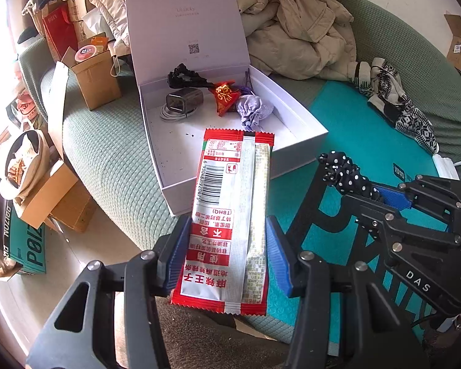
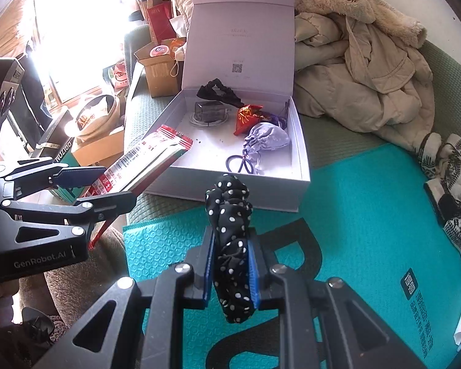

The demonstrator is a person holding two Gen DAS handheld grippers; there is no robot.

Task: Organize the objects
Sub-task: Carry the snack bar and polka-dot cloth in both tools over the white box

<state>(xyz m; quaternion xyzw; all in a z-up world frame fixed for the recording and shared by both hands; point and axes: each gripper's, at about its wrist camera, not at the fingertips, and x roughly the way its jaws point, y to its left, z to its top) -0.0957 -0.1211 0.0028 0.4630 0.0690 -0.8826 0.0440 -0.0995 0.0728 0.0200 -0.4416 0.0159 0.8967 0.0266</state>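
Presently both grippers are loaded and held short of the open white box (image 2: 302, 166), which sits on the green quilted cushion (image 1: 107, 153) with its lid standing upright behind it. The left gripper (image 1: 229, 246) pinches a red-and-white snack packet (image 1: 230, 215) across its width, the blue pads (image 1: 178, 243) bearing on the two long edges; most of the packet juts forward unsupported, its far end over the near corner of the box. The right gripper (image 2: 230, 264) has its jaws pressed together on a black polka-dot scrunchie (image 2: 232, 246), the loose upper part of which stands above the fingertips, over the teal mat (image 2: 368, 215) just before the box's front wall. Risks noted: the packet is slick film held by its edges only, so it could buckle or slide out of the pads if tilted further, and would likely land on the cushion or floor rather than inside. Its long overhang could also catch the box rim on approach and shove the light box. The scrunchie is soft and may cling to a pad on release, or snag the front wall if brought in low. The two grippers are close together; converging on one opening invites a collision. The box already holds a charger (image 1: 184, 103), a purple pouch (image 1: 253, 110) and a red wrapper (image 1: 226, 95), so free floor lies mainly at the near side.
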